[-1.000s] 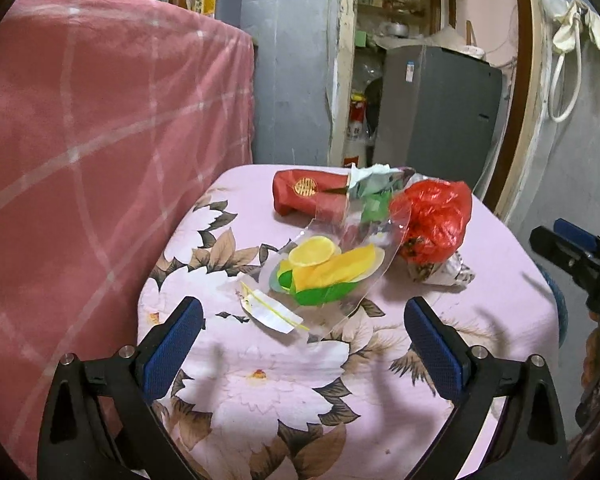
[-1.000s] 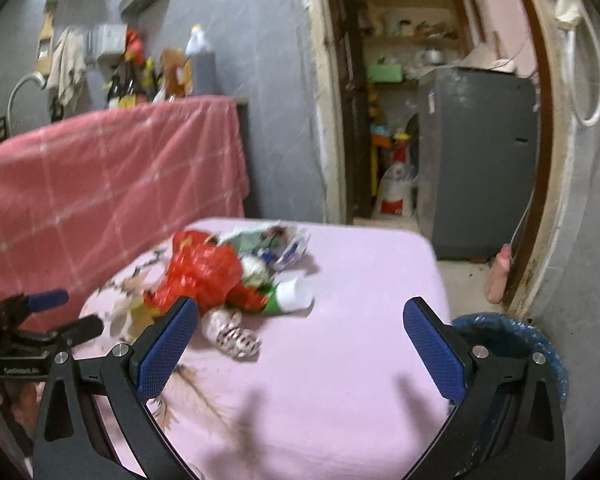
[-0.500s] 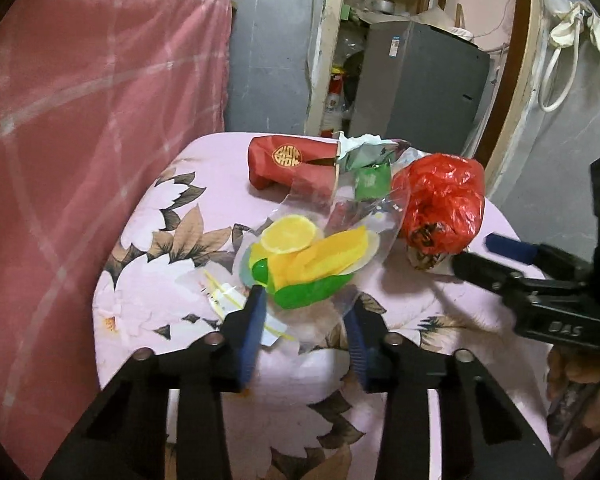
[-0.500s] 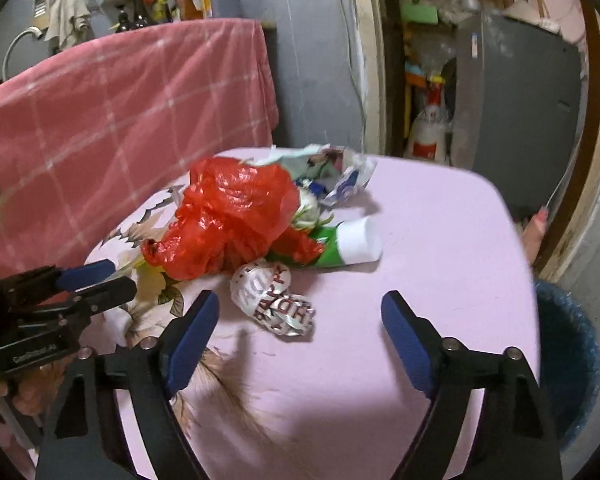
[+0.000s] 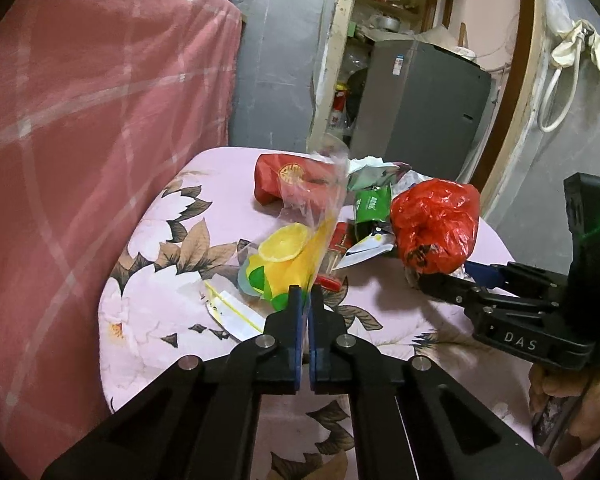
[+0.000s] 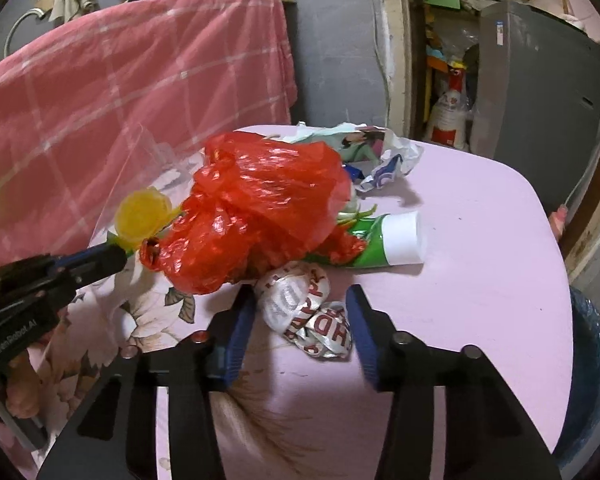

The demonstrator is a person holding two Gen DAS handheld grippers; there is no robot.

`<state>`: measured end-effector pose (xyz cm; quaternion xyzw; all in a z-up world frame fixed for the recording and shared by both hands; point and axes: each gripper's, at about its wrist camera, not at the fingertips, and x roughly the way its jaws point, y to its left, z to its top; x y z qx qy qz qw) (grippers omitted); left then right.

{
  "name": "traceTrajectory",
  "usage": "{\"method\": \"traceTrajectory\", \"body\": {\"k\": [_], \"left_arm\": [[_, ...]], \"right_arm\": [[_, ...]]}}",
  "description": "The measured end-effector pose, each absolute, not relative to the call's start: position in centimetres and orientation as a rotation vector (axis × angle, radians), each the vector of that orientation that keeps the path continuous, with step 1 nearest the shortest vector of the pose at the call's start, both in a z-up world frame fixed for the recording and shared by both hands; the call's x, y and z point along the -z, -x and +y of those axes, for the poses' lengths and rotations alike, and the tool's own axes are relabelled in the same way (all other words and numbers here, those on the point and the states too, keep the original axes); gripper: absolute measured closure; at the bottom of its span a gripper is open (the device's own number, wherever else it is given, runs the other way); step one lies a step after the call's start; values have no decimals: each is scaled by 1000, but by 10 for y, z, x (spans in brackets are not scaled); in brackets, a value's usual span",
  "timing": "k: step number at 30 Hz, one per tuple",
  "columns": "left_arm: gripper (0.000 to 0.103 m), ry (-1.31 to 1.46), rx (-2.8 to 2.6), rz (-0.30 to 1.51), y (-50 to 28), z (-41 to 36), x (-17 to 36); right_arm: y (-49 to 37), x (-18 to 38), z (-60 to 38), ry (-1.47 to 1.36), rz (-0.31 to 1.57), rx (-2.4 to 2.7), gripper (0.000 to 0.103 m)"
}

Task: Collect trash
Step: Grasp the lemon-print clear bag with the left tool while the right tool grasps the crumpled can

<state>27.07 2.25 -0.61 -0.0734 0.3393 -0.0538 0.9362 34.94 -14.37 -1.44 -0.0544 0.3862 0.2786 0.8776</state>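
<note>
On the pink floral table (image 6: 480,260) lies a heap of trash. My left gripper (image 5: 305,296) is shut on the edge of a clear plastic bag (image 5: 320,204) with yellow and green pieces inside; the bag's film stands up from the jaws. The right wrist view shows that left gripper (image 6: 116,256) at the left. My right gripper (image 6: 300,320) straddles a crumpled silver wrapper (image 6: 304,312) with red letters. Its jaws are closing, with the wrapper between them and no visible squeeze. A red plastic bag (image 6: 260,208) lies just behind the wrapper.
A green-and-white tube (image 6: 384,240), crumpled printed paper (image 6: 364,148), a red packet (image 5: 284,176) and a white slip (image 5: 232,312) lie around. A blue bin (image 6: 588,360) stands below the table's right edge. A pink blanket (image 5: 100,120) hangs left; a grey fridge (image 5: 420,108) stands behind.
The left jaws went from wide open to shut on the clear bag, whose film now stands up. The right gripper came forward and down over the silver wrapper, its jaws narrowing.
</note>
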Motion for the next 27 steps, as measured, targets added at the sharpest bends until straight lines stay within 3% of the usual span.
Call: {"method": "traceTrajectory", "body": {"k": [3,8,17,27], "left_arm": [[103,152,105,681,-266,19,2],[103,159,105,641,-256,12,-8],[103,149,133,544,-236,-12,-29],[103,144,199,454,-235,-52,-48]], "right_arm": [[-346,13,-147,97,801,-593,74],[-336,9,-157,79,785,-607,81],[-308,-7,-190,85,716,-581,83],[-279,-39,-247,33,518,-507,83]]}}
